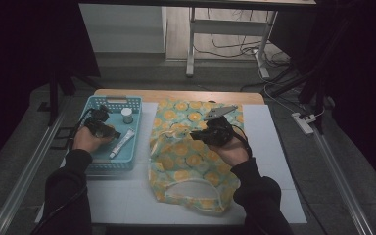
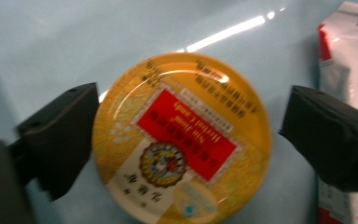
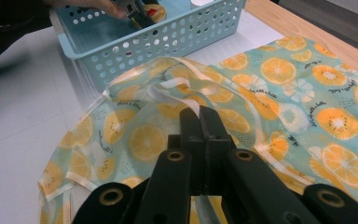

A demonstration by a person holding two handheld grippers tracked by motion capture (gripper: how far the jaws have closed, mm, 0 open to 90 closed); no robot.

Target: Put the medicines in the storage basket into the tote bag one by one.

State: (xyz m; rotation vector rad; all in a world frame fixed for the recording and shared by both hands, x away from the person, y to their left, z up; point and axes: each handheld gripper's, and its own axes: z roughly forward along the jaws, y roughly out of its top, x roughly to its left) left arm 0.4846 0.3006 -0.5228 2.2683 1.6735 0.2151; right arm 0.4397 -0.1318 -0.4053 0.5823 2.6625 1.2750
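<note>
A round yellow tin (image 2: 182, 140) lies on the pale blue floor of a basket (image 1: 122, 103), between the jaws of the left gripper (image 2: 186, 135). Its lid carries a red panel with white lettering, seen upside down; the words "Herbal Candy" can just be made out, above a round emblem on a white band with Chinese characters. The left jaw sits just beside the tin's edge and the right jaw stands apart from it, so the tin is not yet clamped. A red and white packet (image 2: 349, 60) lies beside the right jaw. From above, the left hand (image 1: 89, 138) reaches into the basket, near a white tube (image 1: 122, 143) and a small white-capped jar (image 1: 127, 115).

The right gripper (image 3: 200, 116) has its jaws pressed together on a pale strap of a cloth bag (image 3: 298, 88). The bag is teal, printed with orange slices and small script too fine to read. The right hand (image 1: 232, 149) rests over the middle of the bag, on the white table (image 1: 279, 147).
</note>
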